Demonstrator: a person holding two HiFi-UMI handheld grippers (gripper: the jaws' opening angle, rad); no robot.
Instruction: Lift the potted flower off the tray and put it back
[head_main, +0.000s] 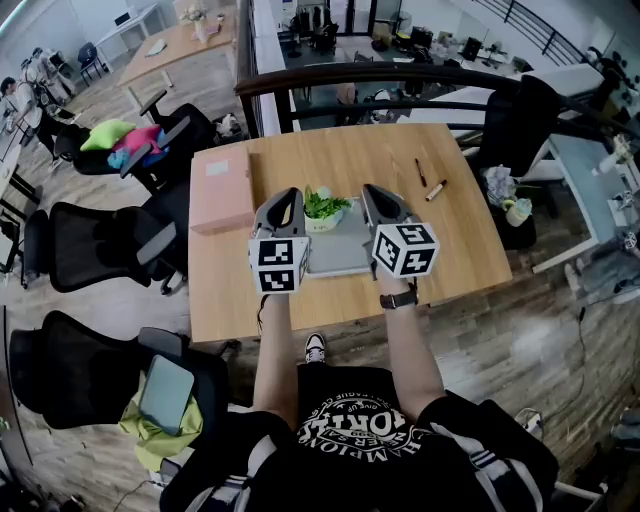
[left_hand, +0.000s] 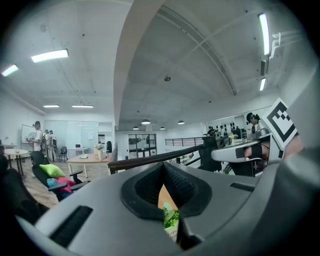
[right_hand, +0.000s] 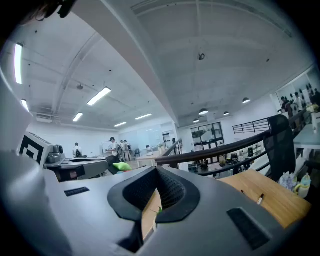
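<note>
The potted flower (head_main: 325, 209), green leaves in a pale pot, stands at the far end of the grey tray (head_main: 340, 255) on the wooden table (head_main: 350, 150). My left gripper (head_main: 293, 193) is just left of the pot and my right gripper (head_main: 372, 190) just right of it, apart from it. Both are shut and hold nothing. In the left gripper view the shut gripper (left_hand: 164, 170) leaves a slit below that shows the flower's leaves (left_hand: 171, 220). The right gripper view shows its gripper (right_hand: 159, 175) shut, with a sliver of green (right_hand: 159, 210) beneath.
A pink box (head_main: 221, 190) lies on the table left of the tray. Two pens (head_main: 436, 190) lie at the far right. Black office chairs (head_main: 100, 245) stand to the left, and a dark railing (head_main: 400, 75) runs behind the table.
</note>
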